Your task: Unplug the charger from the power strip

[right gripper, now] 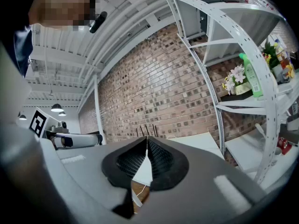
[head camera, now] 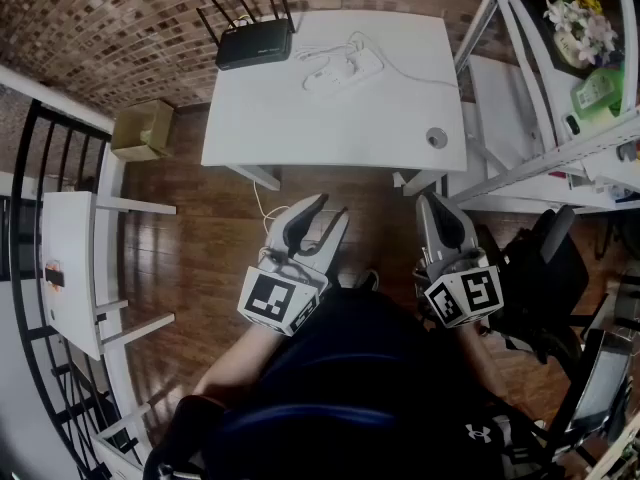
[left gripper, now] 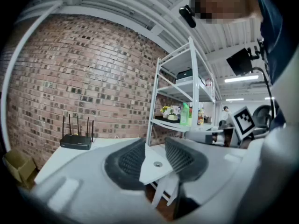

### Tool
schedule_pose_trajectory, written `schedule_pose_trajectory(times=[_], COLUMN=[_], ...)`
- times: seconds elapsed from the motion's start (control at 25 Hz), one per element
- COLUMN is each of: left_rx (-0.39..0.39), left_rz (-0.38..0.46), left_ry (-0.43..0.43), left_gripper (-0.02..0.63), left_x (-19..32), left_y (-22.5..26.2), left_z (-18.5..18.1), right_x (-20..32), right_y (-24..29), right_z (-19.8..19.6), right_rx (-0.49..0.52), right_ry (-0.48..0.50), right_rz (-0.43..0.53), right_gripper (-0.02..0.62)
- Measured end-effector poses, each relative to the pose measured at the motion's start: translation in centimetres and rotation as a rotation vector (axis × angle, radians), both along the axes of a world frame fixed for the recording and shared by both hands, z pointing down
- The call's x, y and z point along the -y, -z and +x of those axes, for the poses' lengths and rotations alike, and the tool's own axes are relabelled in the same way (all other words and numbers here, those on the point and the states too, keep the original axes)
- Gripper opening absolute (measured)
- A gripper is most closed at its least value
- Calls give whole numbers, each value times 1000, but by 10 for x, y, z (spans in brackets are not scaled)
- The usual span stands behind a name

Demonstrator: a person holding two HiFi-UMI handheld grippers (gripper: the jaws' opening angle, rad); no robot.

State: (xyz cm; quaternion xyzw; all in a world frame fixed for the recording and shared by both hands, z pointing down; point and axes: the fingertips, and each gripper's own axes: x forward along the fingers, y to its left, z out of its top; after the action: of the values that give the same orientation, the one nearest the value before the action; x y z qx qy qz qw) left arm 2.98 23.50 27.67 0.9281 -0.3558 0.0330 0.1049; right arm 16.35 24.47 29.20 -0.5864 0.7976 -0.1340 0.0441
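Observation:
A white power strip (head camera: 340,71) lies at the far middle of the white table (head camera: 330,128), with a white charger and its looping cable (head camera: 400,71) on it; I cannot make out the plug itself. Both grippers hang over the wooden floor, short of the table's near edge. My left gripper (head camera: 330,208) (left gripper: 154,146) is open, with nothing between its fingers. My right gripper (head camera: 431,201) (right gripper: 146,141) is shut and empty. Neither gripper view shows the strip.
A black router (head camera: 255,40) (left gripper: 75,141) stands at the table's far left. A round grommet (head camera: 436,138) sits near its front right corner. A white shelf rack (head camera: 560,158) with flowers (head camera: 580,18) and a green bottle (head camera: 597,90) flanks the right. A cardboard box (head camera: 142,128) and a black railing (head camera: 30,268) are at the left.

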Motion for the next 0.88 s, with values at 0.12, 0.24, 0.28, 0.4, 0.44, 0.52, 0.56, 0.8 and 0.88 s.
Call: schedule_pose_trajectory(times=[0.12, 0.24, 0.28, 0.4, 0.44, 0.52, 0.56, 0.8, 0.88], left_rx=[-7, -19, -25, -50, -59, -73, -76, -37, 6], left_rz=[-7, -8, -6, 0, -3, 1, 11, -6, 7], left_ry=[11, 5, -3, -38, -49, -72, -87, -131, -129], left_gripper=[137, 137, 137, 138, 138, 138, 138, 170, 183], left_x=[22, 50, 61, 99, 113, 145, 162, 243, 269], left_y=[-5, -10, -12, -18, -17, -15, -16, -45, -61], left_z=[-7, -11, -13, -17, -18, -20, -22, -42, -49], right_x=[20, 45, 55, 87, 98, 123, 137, 205, 230], right_y=[-5, -11, -13, -16, -15, -14, -13, -18, -27], right_z=[-2, -7, -9, -14, -14, -16, -19, -42, -46], right_rx=[-7, -17, -23, -52, -66, -89, -97, -175, -204], right_ry=[-6, -21, -29, -60, -73, -99, -111, -133, -134], right_rz=[-9, -17, -18, -26, -32, -41, -43, -83, -101], right_gripper=[15, 15, 15, 15, 15, 15, 15, 15, 17])
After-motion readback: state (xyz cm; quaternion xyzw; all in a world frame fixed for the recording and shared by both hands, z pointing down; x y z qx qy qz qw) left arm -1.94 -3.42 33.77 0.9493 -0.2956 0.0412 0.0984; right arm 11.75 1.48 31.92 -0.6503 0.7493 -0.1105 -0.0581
